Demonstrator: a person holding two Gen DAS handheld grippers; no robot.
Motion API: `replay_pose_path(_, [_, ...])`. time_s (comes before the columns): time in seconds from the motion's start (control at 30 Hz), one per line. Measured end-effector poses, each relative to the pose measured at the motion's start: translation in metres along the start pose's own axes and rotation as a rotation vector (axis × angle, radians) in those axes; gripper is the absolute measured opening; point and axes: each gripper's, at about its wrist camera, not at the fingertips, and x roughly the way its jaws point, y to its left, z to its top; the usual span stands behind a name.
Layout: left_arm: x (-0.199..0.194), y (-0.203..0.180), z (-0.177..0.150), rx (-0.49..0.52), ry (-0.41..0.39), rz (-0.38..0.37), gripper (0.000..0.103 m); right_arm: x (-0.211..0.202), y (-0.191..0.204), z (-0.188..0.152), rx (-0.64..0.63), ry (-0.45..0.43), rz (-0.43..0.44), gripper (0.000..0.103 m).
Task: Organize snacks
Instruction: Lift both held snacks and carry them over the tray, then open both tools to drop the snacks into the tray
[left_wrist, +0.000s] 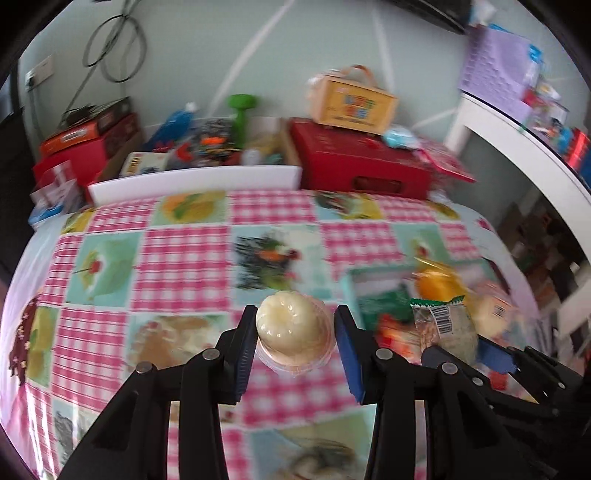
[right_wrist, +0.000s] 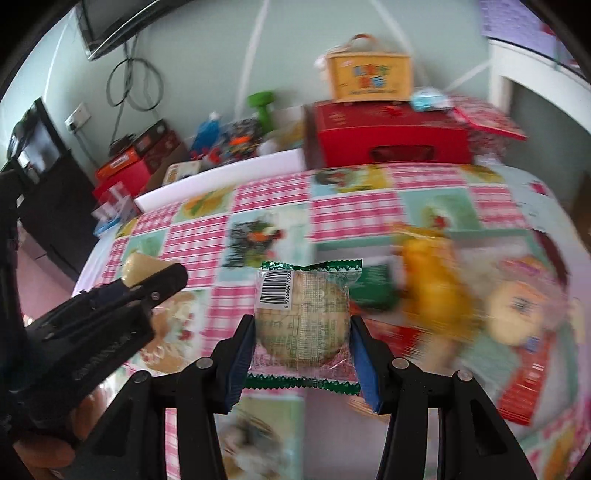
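Left wrist view: a pale, glossy, dome-shaped pudding cup sits between the two fingers of the left gripper, pinched at its sides, clear plastic rim showing just below the dome, held up off the tablecloth. Right wrist view: the right gripper is closed on a round biscuit in a clear wrapper, green zigzag seams above and below the fingers, barcode at the top left corner. Beyond and to the right of the right fingers lies a blurred heap of other snacks — something orange-yellow, a green packet, a red box; details too smeared to name. Far past both sets of fingers stand a white tray and a red box with a yellow carton on top. Risks, as I judge them: the pudding cup is smooth, rounded and thin-walled, so it could slip out forwards or buckle under a harder squeeze; the biscuit wrapper is slick film, loose around a brittle disc, so it could slide within the pads or the biscuit could crack. The two grippers ride close side by side, and a knock between them could dislodge either load.
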Motion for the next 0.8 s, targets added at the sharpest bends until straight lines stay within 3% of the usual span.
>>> replay_pose_path(0.13, [-0.002, -0.033, -0.012, 0.04, 0.03, -0.037, 0.043, -0.01, -0.043, -0.019, 0.025, 0.034, -0.074, 0.053])
replay_pose_path(0.33, [0.002, -0.075, -0.036, 0.129, 0.097, -0.069, 0.043, -0.006, -0.086, -0.041, 0.074, 0.103, -0.117, 0.053])
replay_pose_path(0.53, [0.013, -0.092, -0.05, 0.16, 0.158, -0.074, 0.043, -0.003, -0.101, -0.049, 0.095, 0.121, -0.114, 0.053])
replay_pose_path(0.8, [0.025, -0.094, -0.057, 0.126, 0.217, -0.096, 0.044, 0.0, -0.102, -0.051, 0.099, 0.133, -0.112, 0.054])
